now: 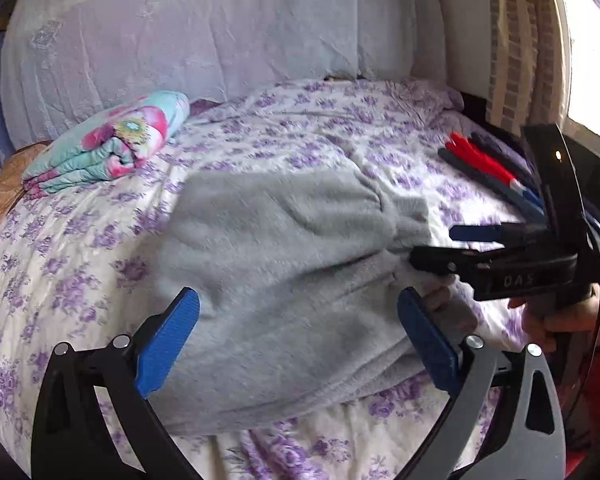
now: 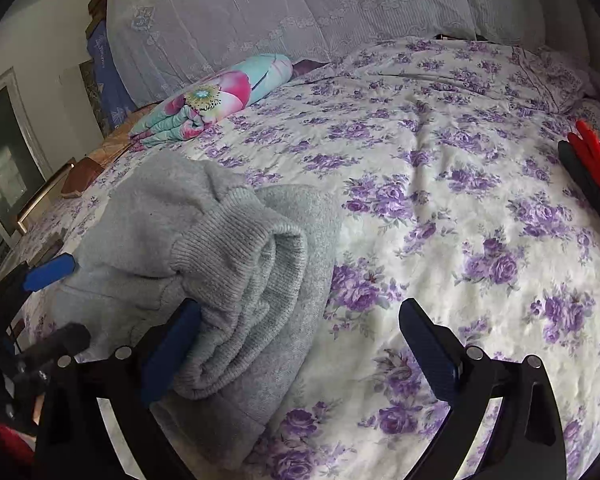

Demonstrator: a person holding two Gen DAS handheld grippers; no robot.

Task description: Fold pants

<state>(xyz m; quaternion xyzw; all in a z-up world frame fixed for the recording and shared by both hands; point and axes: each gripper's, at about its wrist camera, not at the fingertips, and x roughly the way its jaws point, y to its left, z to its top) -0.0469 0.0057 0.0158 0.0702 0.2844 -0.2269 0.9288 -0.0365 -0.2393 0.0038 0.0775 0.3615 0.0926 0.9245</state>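
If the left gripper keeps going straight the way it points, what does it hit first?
Most likely the grey pants: the open left gripper already straddles them on the floral bedspread. The right gripper sits off to the right.

Only one legible marking: pale letters "DAS" on the black body of the right gripper (image 1: 434,248), seen in the left wrist view, just behind its blue-tipped fingers, on the side facing the camera. Possibly cut off past the "S". Nowhere else any readable text, number or sign.
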